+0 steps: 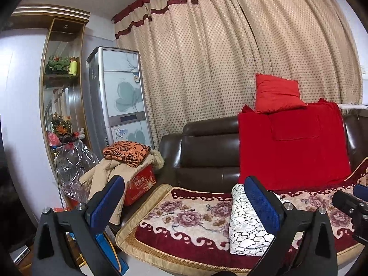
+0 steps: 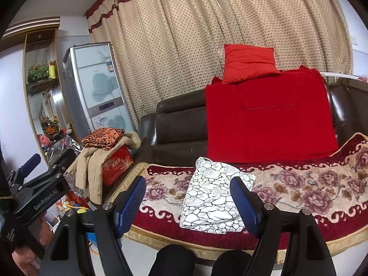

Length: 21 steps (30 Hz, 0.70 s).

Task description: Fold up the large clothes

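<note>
The left gripper (image 1: 184,203) hangs spread wide, holding nothing. A folded white garment (image 2: 214,196) lies on the flowered sofa cover (image 2: 310,184), below a red blanket (image 2: 271,119). The right gripper (image 2: 188,201) is likewise spread, empty.

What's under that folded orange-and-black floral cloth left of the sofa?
The folded orange-and-black floral cloth lies on a beige quilted coat draped over a red printed box; the box's top is hidden.

My fingers (image 2: 131,202) wear bumpy blue rubber pads, the white cloth (image 2: 214,197) looks soft, the sofa (image 2: 179,124) is shiny brown leather, and the fridge (image 1: 119,92) is glossy.
</note>
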{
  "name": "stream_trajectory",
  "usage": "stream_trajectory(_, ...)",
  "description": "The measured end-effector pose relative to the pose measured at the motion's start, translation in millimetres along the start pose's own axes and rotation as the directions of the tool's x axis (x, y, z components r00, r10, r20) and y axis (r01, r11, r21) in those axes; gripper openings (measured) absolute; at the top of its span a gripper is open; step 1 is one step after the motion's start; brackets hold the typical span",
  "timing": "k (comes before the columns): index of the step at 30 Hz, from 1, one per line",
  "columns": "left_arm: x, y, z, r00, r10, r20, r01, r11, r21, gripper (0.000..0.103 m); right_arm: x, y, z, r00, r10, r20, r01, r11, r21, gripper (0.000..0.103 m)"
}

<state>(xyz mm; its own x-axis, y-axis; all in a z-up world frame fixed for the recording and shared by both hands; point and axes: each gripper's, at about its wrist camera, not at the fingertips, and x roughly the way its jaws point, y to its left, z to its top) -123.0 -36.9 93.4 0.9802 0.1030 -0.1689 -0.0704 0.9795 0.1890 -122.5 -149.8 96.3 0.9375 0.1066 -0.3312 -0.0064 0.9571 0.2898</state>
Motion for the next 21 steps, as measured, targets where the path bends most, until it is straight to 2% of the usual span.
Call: stream_trajectory(21,-5.7,8.9,-2.1,1.000,-0.015,-0.006,0.014,0.999,-0.034,0.103,0.0,4.9,-2.1,1.000,-0.003,-0.012,0.003,1.000,-0.011,0.079)
